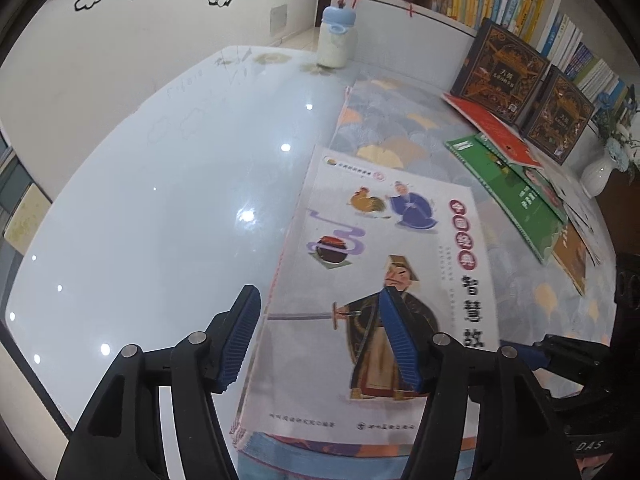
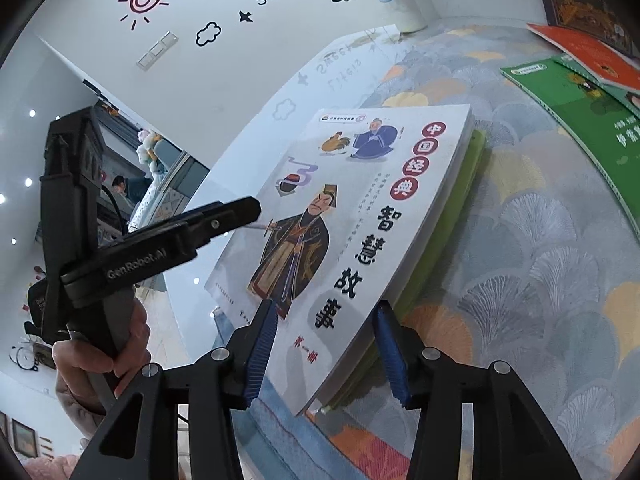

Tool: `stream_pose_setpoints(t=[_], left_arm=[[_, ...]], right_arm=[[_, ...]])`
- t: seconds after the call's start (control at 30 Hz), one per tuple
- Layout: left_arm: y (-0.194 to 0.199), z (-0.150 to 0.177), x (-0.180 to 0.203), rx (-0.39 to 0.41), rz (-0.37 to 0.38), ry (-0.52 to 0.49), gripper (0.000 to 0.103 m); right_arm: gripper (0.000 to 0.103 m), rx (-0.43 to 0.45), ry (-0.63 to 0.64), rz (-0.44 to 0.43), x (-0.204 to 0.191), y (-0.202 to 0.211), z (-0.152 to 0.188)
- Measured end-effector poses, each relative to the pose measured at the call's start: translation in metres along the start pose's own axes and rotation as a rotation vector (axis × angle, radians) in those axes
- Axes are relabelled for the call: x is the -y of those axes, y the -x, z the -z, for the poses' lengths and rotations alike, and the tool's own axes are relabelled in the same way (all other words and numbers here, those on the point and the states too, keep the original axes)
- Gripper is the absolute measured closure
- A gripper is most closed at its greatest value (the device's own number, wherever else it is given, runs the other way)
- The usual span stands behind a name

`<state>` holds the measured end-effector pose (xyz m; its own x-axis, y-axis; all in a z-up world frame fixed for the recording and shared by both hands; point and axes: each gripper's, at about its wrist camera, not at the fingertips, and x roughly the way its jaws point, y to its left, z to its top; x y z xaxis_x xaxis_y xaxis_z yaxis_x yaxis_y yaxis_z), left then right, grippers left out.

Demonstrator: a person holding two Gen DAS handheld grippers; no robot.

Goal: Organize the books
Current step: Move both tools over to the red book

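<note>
White wall point(image 2: 224, 64) with black line decals: clouds, a star, a swirled sun, lettering "Life is Sweet". Light switch plate point(image 2: 157, 50) below the decals. Glossy white table point(image 1: 160, 216) reflects ceiling spot lights. Patterned mat point(image 2: 540, 240), fan shapes in grey, yellow, orange, covers part of it. Shelf point(image 1: 440, 16) along the back edge. White vase point(image 1: 598, 178) with blue flowers at far right.
</note>
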<state>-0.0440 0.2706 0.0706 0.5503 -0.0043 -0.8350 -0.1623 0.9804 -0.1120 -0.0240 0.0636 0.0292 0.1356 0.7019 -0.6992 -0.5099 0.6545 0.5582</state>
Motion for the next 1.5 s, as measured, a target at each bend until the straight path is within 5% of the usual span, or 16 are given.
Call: stream_pose_setpoints(t=[0.23, 0.53, 1.0, 1.1, 1.27, 1.37, 1.5], left_arm=[[0.01, -0.005, 0.029, 0.011, 0.036, -0.012, 0.043], [0.006, -0.027, 0.104, 0.018, 0.096, -0.009, 0.043], [-0.027, -0.117, 0.261, 0.105, 0.214, -0.012, 0.039], [-0.057, -0.139, 0.28, 0.112, 0.13, -0.027, 0.039], [-0.127, -0.157, 0.271, -0.012, 0.186, 0.121, 0.039], [-0.155, -0.163, 0.274, -0.008, 0.073, 0.098, 0.039], [-0.184, -0.166, 0.269, -0.018, 0.003, 0.096, 0.039]], right_arm=[[0.055, 0.001, -0.015, -0.044, 0.012, 0.021, 0.017], [0.055, 0.076, -0.035, 0.021, 0.064, 0.095, 0.019], [0.055, 0.375, -0.188, 0.245, 0.209, 0.232, -0.105], [0.055, 0.415, -0.218, 0.299, 0.241, 0.236, -0.134], [0.055, 0.396, -0.285, 0.332, 0.302, 0.206, -0.172], [0.055, 0.361, -0.324, 0.279, 0.325, 0.184, -0.191], [0.055, 0.336, -0.276, 0.38, 0.329, 0.157, -0.209]])
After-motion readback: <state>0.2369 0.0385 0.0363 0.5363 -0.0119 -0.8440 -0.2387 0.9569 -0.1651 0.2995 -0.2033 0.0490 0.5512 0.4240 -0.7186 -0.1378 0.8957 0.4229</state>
